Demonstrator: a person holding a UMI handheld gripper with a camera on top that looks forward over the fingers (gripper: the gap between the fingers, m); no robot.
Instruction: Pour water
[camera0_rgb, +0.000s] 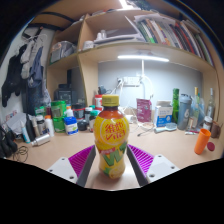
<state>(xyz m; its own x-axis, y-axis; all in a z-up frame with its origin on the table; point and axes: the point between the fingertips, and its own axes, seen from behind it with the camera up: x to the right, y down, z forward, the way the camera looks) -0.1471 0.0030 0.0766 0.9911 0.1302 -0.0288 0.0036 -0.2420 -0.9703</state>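
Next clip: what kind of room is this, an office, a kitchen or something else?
Probably a study or dorm desk, not a kitchen. A shelf of books sits above a lit, cluttered desk, and clothes hang beside it. The tool has a bottle between its fingers.

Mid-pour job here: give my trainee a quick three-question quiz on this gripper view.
1. True or false: the bottle stands upright between the gripper fingers.
2. The bottle's cap is: A) orange B) blue C) white.
3. Fill in: beyond the bottle, the shelf above the desk holds ____.

Key: 1 true; 2 A; 3 books.
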